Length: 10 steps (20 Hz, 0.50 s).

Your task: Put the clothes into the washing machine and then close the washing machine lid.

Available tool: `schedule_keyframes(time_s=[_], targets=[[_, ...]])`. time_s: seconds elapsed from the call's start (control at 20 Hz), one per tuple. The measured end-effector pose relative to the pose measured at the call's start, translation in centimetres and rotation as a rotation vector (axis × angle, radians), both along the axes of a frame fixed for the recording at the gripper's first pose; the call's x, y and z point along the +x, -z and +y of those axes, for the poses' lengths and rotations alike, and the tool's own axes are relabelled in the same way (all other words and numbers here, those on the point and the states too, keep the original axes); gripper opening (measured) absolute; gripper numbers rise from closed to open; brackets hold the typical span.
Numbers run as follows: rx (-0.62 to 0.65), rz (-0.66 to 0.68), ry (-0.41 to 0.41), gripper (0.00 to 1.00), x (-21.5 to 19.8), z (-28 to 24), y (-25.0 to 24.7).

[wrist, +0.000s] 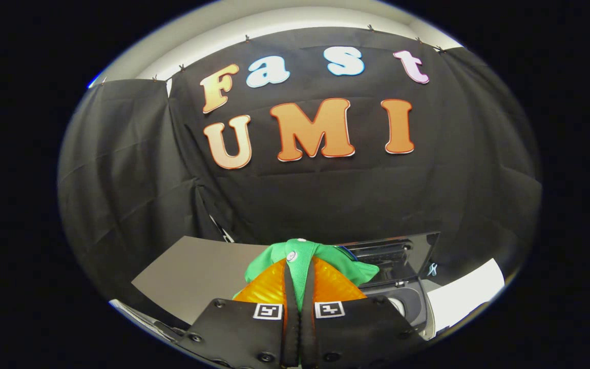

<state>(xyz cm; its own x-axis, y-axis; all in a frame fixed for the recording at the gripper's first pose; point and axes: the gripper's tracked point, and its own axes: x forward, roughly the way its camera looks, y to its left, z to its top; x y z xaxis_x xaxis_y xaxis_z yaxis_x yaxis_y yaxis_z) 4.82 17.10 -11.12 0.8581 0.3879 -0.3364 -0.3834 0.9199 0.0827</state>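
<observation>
My gripper (299,266) is shut on a green garment (300,256) with a white button, pinched between its two orange fingers (267,287). The cloth bunches over the fingertips and hangs to the right. It is lifted above the table. Just beyond and to the right of the fingers stands the small washing machine (418,302), with its dark lid (402,253) raised upright and its round opening (402,305) partly showing beside my right finger.
A grey table top (192,277) stretches to the left under the fingers. A white sheet or board (469,292) lies to the right of the machine. Black cloth walls close the booth behind and on both sides.
</observation>
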Motion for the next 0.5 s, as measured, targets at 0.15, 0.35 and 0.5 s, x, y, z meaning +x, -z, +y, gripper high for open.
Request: schedule_keyframes(time_s=[0.15, 0.35, 0.5], targets=[[-0.005, 0.023, 0.023, 0.10, 1.2, -3.2, 1.1], [-0.020, 0.064, 0.045, 0.10, 2.9, -6.7, 3.5], [-0.027, 0.095, 0.049, 0.10, 3.8, -8.8, 5.8]])
